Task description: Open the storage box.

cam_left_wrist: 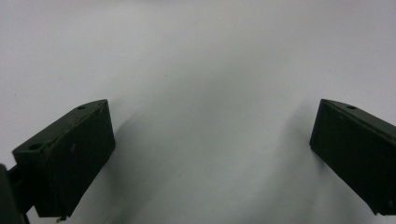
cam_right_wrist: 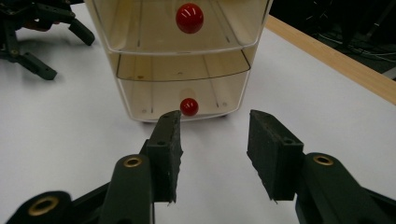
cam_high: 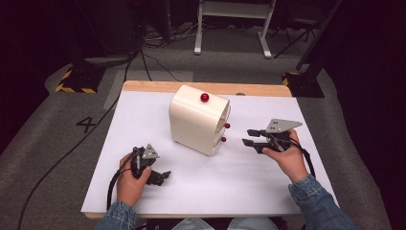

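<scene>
Both tools are held with jaws apart and nothing between them. The right tool (cam_high: 250, 136) is levelled at the front of a small cream drawer unit (cam_high: 196, 120), its jaws set narrowly apart in line with the lower red knob (cam_right_wrist: 189, 106) and short of it. The left tool (cam_high: 160, 176) is held low over the white table cover (cam_high: 249, 191), well apart from the unit, its jaws spread wide.

The drawer unit is placed near the middle of the table, slightly toward the far edge, with its drawer fronts turned toward the person's right. Clear plastic drawers are seen in the right gripper view, so the unit is judged light, stiff and smooth; it would likely slide on the sheet if a drawer were pulled without bracing. The small round knobs are the natural hold, though slippery.

A wooden table edge (cam_high: 158, 86) is exposed beyond the cover. Grey carpet (cam_high: 48, 143), cables and a white frame (cam_high: 234, 24) are seen in the dim room.
</scene>
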A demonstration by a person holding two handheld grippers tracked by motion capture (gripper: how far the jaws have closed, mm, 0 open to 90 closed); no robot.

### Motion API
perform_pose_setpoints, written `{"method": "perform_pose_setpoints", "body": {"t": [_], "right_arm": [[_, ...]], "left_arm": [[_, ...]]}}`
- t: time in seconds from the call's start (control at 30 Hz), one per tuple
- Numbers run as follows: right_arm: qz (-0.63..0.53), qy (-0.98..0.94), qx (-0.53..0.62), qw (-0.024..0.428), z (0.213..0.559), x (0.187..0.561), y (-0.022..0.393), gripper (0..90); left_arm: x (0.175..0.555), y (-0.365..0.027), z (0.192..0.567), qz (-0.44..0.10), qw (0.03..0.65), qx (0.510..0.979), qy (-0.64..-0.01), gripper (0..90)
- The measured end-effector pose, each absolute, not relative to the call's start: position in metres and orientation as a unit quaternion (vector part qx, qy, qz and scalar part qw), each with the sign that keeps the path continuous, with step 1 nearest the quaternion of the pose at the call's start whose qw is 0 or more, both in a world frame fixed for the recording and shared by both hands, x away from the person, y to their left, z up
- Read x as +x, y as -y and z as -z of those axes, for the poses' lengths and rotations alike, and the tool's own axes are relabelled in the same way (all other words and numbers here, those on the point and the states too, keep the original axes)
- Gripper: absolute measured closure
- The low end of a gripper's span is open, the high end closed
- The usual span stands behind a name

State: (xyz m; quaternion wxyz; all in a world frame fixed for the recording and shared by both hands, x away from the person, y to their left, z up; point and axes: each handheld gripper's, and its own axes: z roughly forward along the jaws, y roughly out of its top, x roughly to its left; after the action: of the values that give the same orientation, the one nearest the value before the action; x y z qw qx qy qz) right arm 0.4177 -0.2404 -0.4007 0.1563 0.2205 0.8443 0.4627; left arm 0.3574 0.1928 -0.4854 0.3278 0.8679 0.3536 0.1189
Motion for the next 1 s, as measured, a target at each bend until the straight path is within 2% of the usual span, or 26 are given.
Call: {"method": "perform_pose_setpoints", "body": {"t": [0.03, 0.07, 0.27, 0.43, 0.83, 1.0], "right_arm": [[-0.465, -0.844, 0.217, 0.158, 0.404, 0.420, 0.237, 58.1], [-0.462, -0.846, 0.226, 0.138, 0.410, 0.426, 0.231, 57.1], [-0.465, -0.848, 0.222, 0.121, 0.426, 0.437, 0.220, 57.4], [-0.469, -0.852, 0.210, 0.097, 0.439, 0.445, 0.208, 63.7], [-0.476, -0.851, 0.203, 0.086, 0.455, 0.452, 0.191, 73.5], [-0.475, -0.853, 0.201, 0.085, 0.455, 0.453, 0.191, 73.8]], "left_arm": [[0.357, -0.193, 0.485, -0.119, 0.328, 0.868, -0.354, 0.0], [0.357, -0.193, 0.485, -0.118, 0.328, 0.868, -0.354, 0.0], [0.358, -0.193, 0.485, -0.118, 0.328, 0.868, -0.354, 0.0], [0.357, -0.193, 0.485, -0.119, 0.328, 0.868, -0.354, 0.0], [0.357, -0.193, 0.486, -0.119, 0.329, 0.867, -0.355, 0.0], [0.357, -0.193, 0.485, -0.120, 0.328, 0.868, -0.354, 0.0]]}}
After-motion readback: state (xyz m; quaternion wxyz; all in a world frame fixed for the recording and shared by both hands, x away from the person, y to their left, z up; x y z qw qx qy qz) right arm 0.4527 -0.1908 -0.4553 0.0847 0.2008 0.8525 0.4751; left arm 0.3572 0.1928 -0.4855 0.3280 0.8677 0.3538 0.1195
